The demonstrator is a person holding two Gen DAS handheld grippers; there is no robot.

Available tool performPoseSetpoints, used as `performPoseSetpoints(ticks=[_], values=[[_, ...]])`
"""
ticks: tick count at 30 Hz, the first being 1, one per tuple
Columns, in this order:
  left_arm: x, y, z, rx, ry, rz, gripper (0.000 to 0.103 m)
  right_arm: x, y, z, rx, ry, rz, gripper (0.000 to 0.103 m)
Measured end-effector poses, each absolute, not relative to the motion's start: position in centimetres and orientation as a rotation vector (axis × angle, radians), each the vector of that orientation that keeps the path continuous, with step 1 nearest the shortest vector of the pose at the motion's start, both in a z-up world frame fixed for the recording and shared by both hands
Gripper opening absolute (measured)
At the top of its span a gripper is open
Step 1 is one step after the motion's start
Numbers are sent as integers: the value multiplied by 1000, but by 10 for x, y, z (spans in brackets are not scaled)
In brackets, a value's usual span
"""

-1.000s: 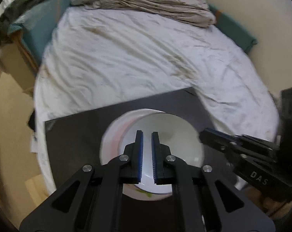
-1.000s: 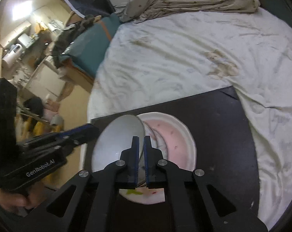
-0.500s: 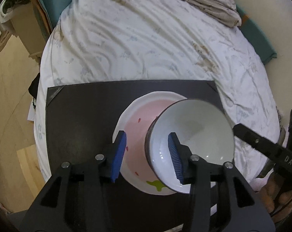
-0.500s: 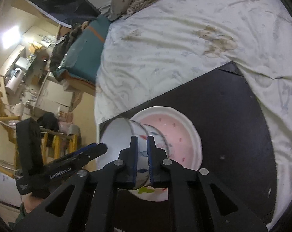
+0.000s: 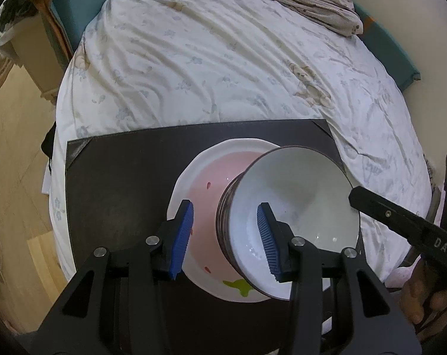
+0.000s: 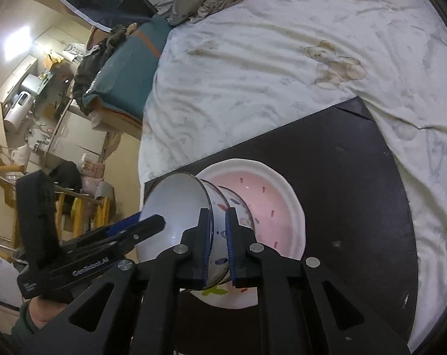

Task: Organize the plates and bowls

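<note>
Because the bowl (image 5: 294, 207) is going onto the pink plate (image 5: 205, 195) on the black board (image 5: 114, 183), it sits over the plate's side at about 3 o'clock, tipped toward the left gripper (image 5: 227, 238). The right gripper (image 6: 218, 245) pinches the bowl's wall — its blue pads (image 6: 231, 236) are close together. The left one is spread wide, its pads on either side of the rim and touching nothing, as far as I can tell.

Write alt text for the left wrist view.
The left hand-held gripper hangs open around the near rim of a tilted white bowl over a pink-centred plate on a dark board, bed behind.
</note>
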State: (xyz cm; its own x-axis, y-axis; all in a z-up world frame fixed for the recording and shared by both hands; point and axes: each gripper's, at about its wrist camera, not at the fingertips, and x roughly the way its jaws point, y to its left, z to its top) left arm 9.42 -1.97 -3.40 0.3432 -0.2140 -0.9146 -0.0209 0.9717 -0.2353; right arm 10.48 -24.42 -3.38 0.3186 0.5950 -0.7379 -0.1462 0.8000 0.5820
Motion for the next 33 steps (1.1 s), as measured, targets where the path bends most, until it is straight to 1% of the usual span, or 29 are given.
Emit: performPoseSetpoints(ticks=[2, 6, 7, 8, 9, 10, 11, 12, 13, 15, 19, 21, 22, 23, 25, 29, 31, 33], values=[[94, -20, -32, -218, 1208, -125, 41, 104, -243, -33, 425, 1146, 497, 13], [92, -14, -28, -253, 1207, -139, 41, 104, -253, -27, 508, 1110, 533, 14], [90, -9, -22, -275, 1191, -146, 41, 105, -259, -23, 521, 1091, 520, 20], [87, -4, -16, -292, 1165, -140, 41, 105, -269, -22, 546, 1072, 492, 45], [83, 5, -8, -311, 1117, -116, 44, 105, -275, -23, 566, 1069, 477, 61], [81, 12, -3, -316, 1085, -88, 59, 106, -286, -29, 607, 1070, 444, 78], [78, 18, -2, -317, 1056, -49, 77, 107, -292, -34, 626, 1079, 425, 78], [76, 26, -2, -321, 1033, -3, 83, 109, -298, -43, 628, 1111, 394, 78], [74, 35, -6, -335, 1019, 48, 86, 110, -302, -53, 615, 1147, 361, 76], [74, 48, -23, -352, 1066, 101, 86, 112, -309, -69, 631, 1191, 321, 73], [73, 65, -73, -416, 1251, 163, 86, 114, -307, -108, 629, 1338, 329, 53], [68, 67, -94, -483, 1316, 163, 84, 114, -298, -117, 589, 1381, 348, 50], [65, 65, -109, -531, 1374, 144, 80, 114, -289, -121, 550, 1411, 365, 48], [65, 60, -118, -552, 1412, 121, 70, 115, -282, -123, 526, 1432, 377, 48], [66, 46, -127, -541, 1461, 61, 60, 113, -273, -128, 497, 1465, 391, 44], [66, 33, -129, -522, 1469, 25, 49, 113, -259, -140, 452, 1509, 387, 39], [65, 30, -133, -550, 1487, 7, 46, 113, -254, -141, 445, 1526, 390, 35], [66, 24, -135, -538, 1501, -8, 46, 113, -250, -145, 426, 1539, 385, 30]])
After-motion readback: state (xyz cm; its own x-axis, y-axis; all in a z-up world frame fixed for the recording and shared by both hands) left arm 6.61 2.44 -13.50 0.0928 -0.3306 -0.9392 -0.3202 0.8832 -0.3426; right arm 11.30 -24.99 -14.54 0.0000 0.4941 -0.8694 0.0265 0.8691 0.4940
